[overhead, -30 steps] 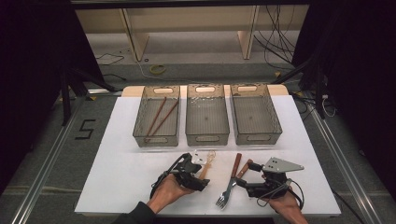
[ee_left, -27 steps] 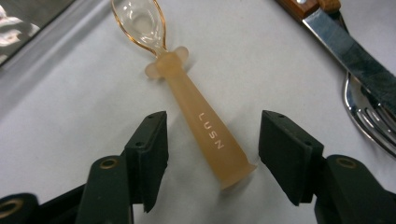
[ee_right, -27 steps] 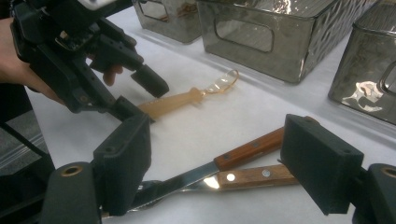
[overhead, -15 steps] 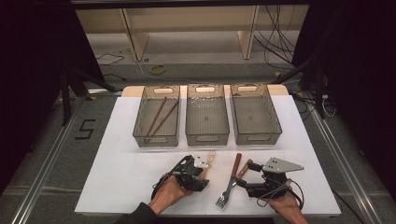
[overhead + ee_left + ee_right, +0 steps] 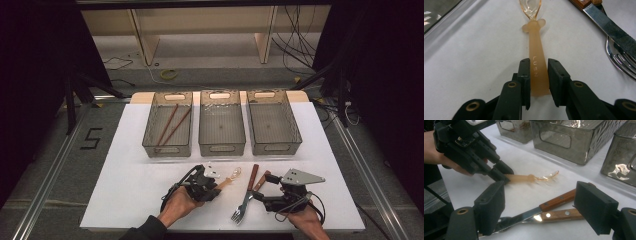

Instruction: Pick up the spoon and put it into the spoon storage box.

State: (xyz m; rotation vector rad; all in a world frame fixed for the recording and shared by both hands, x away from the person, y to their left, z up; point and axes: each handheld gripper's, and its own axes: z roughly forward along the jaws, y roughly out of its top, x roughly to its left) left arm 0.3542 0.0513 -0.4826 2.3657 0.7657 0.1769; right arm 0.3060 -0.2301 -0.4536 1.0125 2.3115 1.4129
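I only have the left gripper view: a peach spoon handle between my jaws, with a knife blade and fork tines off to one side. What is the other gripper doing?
Observer: The right gripper is open, with its jaws on either side of the wooden handles of the knife and fork.
Operator: Is there anything beyond the spoon?
Observer: Yes. Three clear bins stand in a row farther up the table: a left bin, a middle bin and a right bin.
Operator: Is anything in them?
Observer: The left bin holds two chopsticks. The other two look empty.
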